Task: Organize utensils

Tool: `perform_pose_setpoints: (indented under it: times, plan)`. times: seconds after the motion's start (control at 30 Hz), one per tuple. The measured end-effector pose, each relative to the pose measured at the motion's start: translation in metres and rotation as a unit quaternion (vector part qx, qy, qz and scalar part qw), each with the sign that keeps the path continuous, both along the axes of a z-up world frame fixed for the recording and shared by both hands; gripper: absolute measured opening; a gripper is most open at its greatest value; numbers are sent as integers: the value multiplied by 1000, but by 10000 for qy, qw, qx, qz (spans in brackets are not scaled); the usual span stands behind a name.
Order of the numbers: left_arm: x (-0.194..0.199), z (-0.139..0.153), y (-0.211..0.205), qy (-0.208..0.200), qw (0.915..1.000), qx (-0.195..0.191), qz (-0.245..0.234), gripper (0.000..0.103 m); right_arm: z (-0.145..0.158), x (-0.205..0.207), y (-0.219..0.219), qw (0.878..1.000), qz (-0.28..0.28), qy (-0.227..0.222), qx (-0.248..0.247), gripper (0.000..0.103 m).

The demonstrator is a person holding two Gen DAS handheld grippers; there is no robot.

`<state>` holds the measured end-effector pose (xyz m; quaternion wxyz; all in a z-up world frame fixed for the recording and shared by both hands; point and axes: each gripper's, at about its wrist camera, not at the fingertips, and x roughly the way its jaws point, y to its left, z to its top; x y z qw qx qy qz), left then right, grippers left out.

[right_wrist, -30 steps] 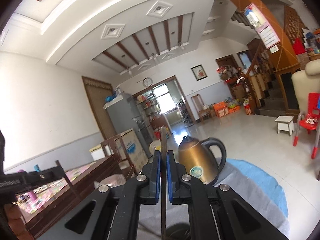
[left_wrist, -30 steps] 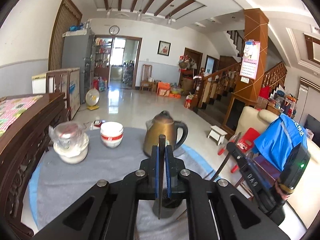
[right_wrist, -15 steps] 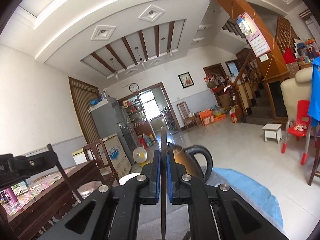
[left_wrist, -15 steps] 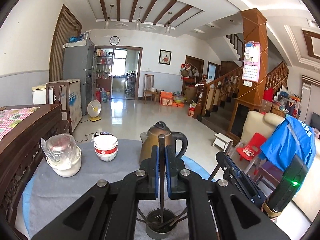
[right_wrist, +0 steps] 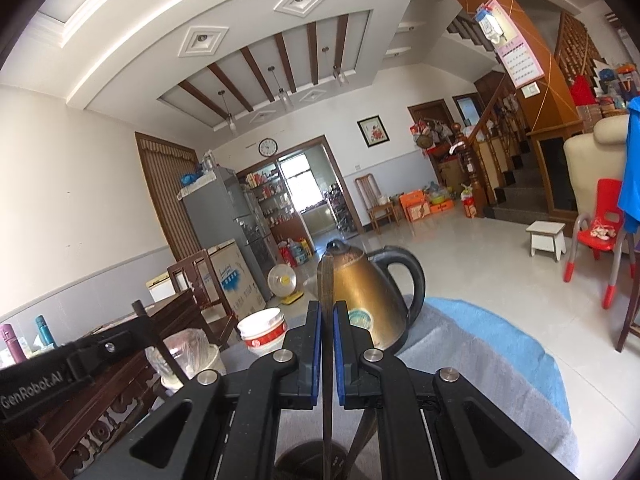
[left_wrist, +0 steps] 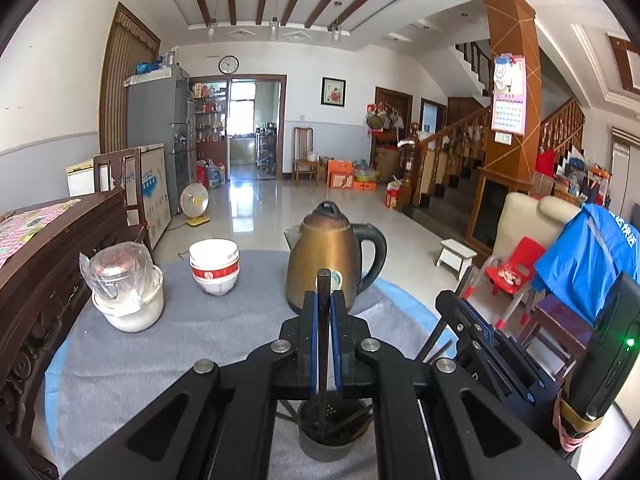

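Left gripper (left_wrist: 324,344): your jaws are clamped on a dark chopstick (left_wrist: 322,320) that stands upright between the blue pads; its top end pokes up above them, in front of the kettle.
Left chopstick, lower end: it runs down into the round dark utensil holder (left_wrist: 332,444) directly below your jaws, where other thin sticks already lean against the rim.
Right gripper (right_wrist: 328,356): your jaws here are pinched tight on a second chopstick (right_wrist: 327,292), also upright, its tip rising in front of the kettle.
Right chopstick, lower end: it passes down toward the dark holder rim (right_wrist: 304,460) at the bottom edge of the right wrist view; whether it touches inside you cannot tell.
Right gripper seen from the left: it sits just to the right of your left one, low at the surface edge.
Surface (left_wrist: 200,344): round, covered with a grey cloth over a blue one.
Kettle (left_wrist: 324,264): brass-coloured with a black handle, standing beyond the holder.
Bowls (left_wrist: 214,266): a white and red stack, left of the kettle.
Wrapped jar (left_wrist: 120,276): in clear plastic on a white pot, at the far left of the surface.
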<state>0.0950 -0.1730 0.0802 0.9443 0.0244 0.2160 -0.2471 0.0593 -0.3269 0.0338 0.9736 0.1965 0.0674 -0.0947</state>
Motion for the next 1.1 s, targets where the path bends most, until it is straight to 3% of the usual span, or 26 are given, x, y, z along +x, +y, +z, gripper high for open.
perform_pose_setpoints:
  times: [0.4, 0.5, 0.57, 0.7, 0.77, 0.93, 1.1]
  plan:
    - [-20, -7, 5, -153, 9990, 401, 119, 6, -12, -4, 3, 9990, 289, 261, 207, 9]
    - [-25, -8, 9, -212, 9984, 501, 177, 22, -14, -4, 7, 9985, 396, 302, 233, 10]
    - [-28, -8, 14, -268, 9981, 492, 247, 40, -16, -5, 9, 9982, 428, 322, 264, 10]
    - [-38, -7, 31, -381, 9972, 472, 428, 51, -18, -7, 6, 9968, 527, 391, 458, 10]
    - [-41, -9, 41, -406, 9966, 486, 532, 63, -20, -10, 5, 9961, 559, 403, 544, 10]
    - [-48, -21, 67, -348, 9946, 625, 751, 74, -20, -21, 4, 9953, 620, 347, 652, 11]
    - [-48, -46, 92, 15, 9927, 820, 881, 76, -19, -36, 4, 9945, 717, 245, 725, 12]
